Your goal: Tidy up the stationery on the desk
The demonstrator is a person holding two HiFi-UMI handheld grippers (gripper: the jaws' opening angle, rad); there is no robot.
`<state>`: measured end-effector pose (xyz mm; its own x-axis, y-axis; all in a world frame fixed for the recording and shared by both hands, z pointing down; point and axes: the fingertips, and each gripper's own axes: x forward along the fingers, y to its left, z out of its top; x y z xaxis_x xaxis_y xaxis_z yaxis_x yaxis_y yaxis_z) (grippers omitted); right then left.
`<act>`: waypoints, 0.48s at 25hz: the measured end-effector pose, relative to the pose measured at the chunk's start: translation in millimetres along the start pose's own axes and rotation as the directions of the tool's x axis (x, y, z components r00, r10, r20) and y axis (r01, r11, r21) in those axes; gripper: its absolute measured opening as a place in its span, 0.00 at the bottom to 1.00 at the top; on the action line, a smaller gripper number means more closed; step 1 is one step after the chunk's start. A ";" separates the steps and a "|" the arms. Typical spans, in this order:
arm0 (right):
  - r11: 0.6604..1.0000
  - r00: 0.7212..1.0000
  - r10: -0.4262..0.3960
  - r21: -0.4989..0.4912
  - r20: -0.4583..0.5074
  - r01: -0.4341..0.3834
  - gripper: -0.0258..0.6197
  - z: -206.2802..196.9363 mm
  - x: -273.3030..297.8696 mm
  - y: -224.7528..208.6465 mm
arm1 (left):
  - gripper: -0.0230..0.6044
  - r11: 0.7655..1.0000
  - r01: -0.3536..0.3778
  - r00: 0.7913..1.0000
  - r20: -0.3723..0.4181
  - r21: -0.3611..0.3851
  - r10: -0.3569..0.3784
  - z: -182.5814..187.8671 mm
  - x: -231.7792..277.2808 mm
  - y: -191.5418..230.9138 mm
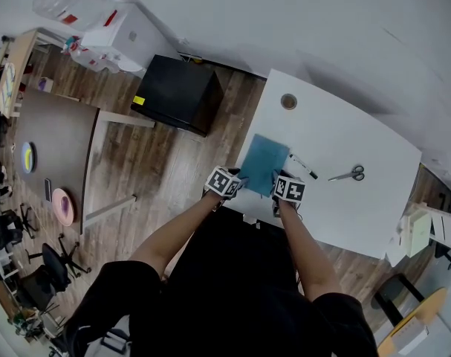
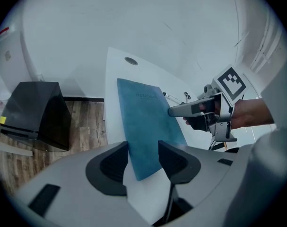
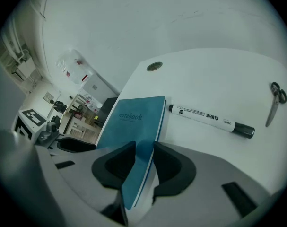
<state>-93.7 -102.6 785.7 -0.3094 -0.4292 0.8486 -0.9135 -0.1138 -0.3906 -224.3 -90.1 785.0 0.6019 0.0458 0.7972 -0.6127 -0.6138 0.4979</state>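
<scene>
Head view: left gripper (image 1: 240,182) and right gripper (image 1: 280,177) each clamp a near corner of the teal notebook (image 1: 264,162) at the white desk's (image 1: 344,136) near edge; marker (image 1: 303,166) just beside, scissors (image 1: 348,174) well apart.

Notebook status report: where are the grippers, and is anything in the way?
Right gripper shut on notebook edge. Left gripper flanks its near corner, grip unclear. Marker beside it, apart; scissors farther off.

White desk (image 1: 336,147), marker (image 1: 303,166) beside teal notebook (image 1: 262,163), scissors (image 1: 348,174) apart (round grommet (image 1: 288,101) near far edge)
</scene>
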 end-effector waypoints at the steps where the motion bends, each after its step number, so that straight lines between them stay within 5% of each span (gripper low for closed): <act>1: 1.000 1.000 -0.002 0.002 0.001 0.002 0.24 2.7 1.2 -1.7 | 0.36 1.000 -0.002 1.000 0.004 0.000 0.002 4.1 0.7 1.1; 12: 0.999 1.000 0.002 -0.038 0.005 -0.002 0.24 47.1 18.6 -9.0 | 0.36 1.000 -0.020 0.999 0.043 -0.008 0.021 53.0 4.3 22.2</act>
<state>-78.8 -151.7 788.2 -0.3101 -0.4336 0.8461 -0.9223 -0.0789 -0.3784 -208.1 -145.3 781.4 0.6105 -0.0006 0.7920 -0.6290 -0.6081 0.4843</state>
